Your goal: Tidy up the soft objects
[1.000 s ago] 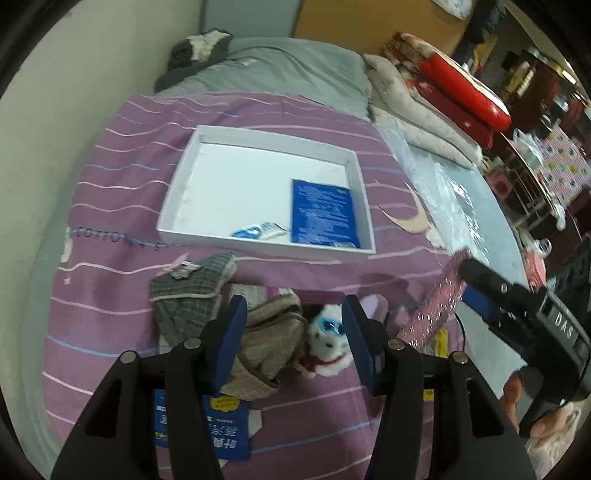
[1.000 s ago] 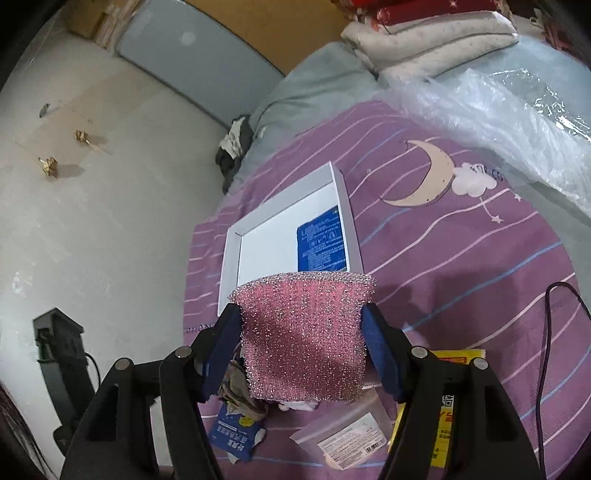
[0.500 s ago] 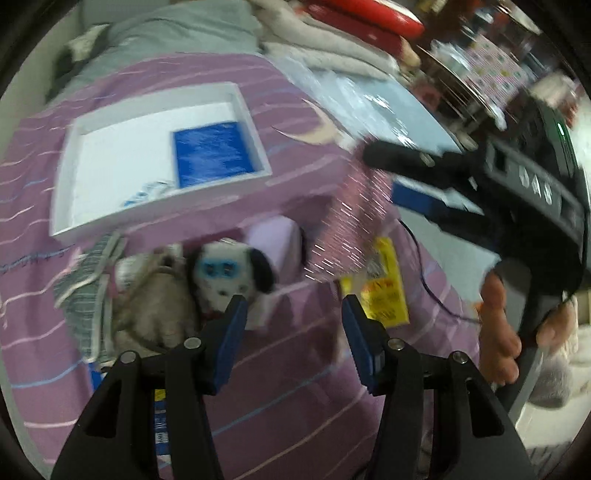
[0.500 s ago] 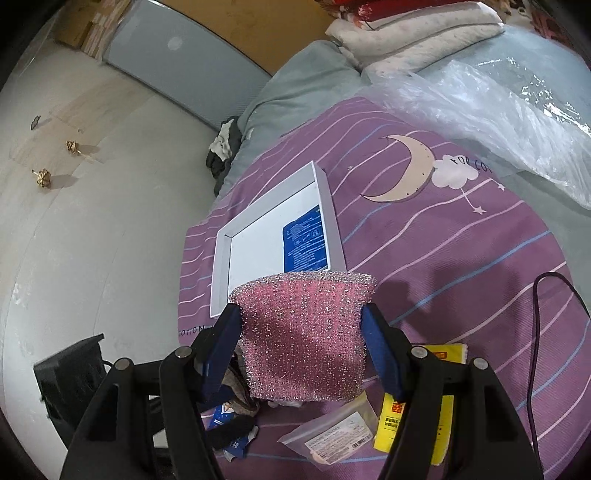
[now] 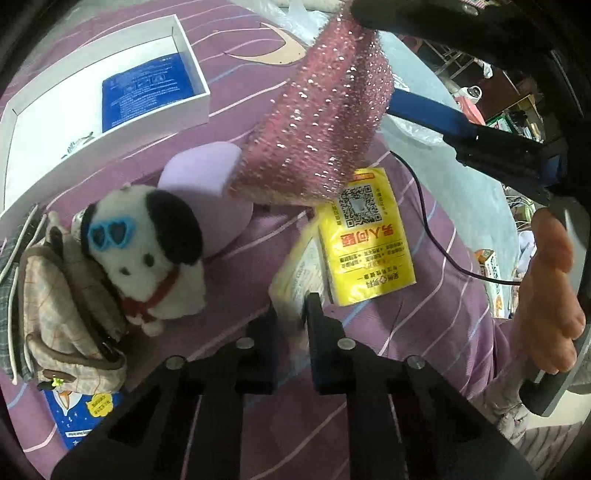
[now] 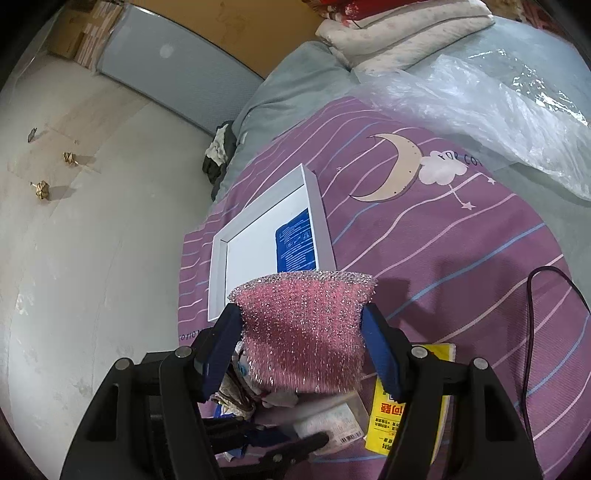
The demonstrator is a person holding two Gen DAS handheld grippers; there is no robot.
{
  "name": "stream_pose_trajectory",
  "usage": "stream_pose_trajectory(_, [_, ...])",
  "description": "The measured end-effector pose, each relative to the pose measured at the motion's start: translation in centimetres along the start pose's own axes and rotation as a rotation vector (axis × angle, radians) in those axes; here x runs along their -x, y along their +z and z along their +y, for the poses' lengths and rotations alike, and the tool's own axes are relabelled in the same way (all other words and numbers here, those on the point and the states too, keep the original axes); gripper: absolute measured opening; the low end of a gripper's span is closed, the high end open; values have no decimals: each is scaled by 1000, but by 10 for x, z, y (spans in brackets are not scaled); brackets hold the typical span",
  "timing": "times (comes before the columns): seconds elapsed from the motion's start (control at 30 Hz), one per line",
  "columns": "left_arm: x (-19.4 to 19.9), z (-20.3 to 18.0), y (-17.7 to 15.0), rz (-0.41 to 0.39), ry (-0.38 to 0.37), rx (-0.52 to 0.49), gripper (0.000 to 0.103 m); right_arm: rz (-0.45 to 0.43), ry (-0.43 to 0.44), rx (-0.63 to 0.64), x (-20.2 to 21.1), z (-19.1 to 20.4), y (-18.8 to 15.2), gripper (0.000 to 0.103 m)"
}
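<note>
Clutter on purple bedspread: dog plush, plaid pouch, white tray. Left tongs pitched steeply down, just closing on clear zip bag beside yellow packet. Right tongs clamp pink scrubber aloft.

Setting: a home bedroom. The working surface is a bed covered by a purple striped sheet printed with a moon and cloud. Folded quilts are stacked at the bed's far end beside a clear plastic sheet. A plain pale wall borders one side. Crowded household clutter is visible beyond the bed.
</note>
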State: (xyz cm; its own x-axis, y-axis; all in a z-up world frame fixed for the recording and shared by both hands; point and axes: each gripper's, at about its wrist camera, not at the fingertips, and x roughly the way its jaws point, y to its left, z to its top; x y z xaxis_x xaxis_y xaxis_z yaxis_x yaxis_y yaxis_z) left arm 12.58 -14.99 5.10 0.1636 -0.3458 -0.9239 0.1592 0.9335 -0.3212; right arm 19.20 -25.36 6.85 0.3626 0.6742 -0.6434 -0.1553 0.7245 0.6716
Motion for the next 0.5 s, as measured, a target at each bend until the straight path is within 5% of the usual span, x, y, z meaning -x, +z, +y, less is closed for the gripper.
stream_pose_trajectory(0.5, [38, 21, 4, -183, -12, 43, 7, -49, 14, 14, -1, 10, 1, 63])
